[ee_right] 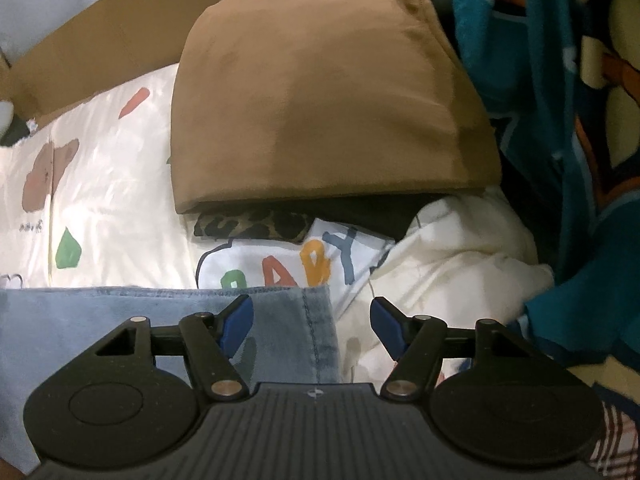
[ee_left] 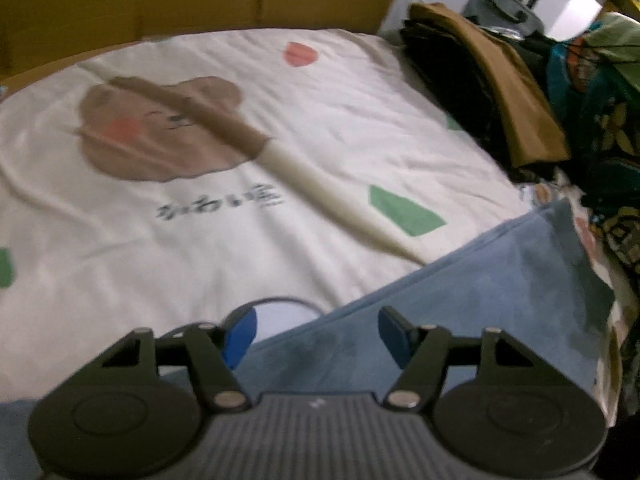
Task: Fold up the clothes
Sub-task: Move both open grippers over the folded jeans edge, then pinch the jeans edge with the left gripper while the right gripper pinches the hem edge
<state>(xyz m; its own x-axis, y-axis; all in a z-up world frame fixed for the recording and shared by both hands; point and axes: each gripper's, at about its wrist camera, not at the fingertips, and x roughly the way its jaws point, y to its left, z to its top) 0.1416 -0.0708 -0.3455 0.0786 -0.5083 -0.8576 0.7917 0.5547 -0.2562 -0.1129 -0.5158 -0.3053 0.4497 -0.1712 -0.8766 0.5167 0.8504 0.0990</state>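
Note:
A light blue denim garment (ee_left: 480,280) lies flat on a cream bed sheet (ee_left: 320,120) printed with a brown bear. In the left wrist view my left gripper (ee_left: 316,334) hangs over the garment's near edge. Its jaws are open, with denim under the gap and no pad pressing on it. In the right wrist view the denim garment (ee_right: 120,320) ends in a stitched corner. My right gripper (ee_right: 313,328) stands open astride that corner, its left pad over denim and its right pad over cream cloth.
A folded brown garment (ee_right: 320,100) tops a stack of dark clothes at the sheet's right side; the same stack (ee_left: 500,92) appears in the left wrist view. A white cloth with coloured letters (ee_right: 300,264), a cream garment (ee_right: 460,260) and a teal patterned blanket (ee_right: 560,80) crowd the right. Cardboard (ee_right: 100,60) borders the far side.

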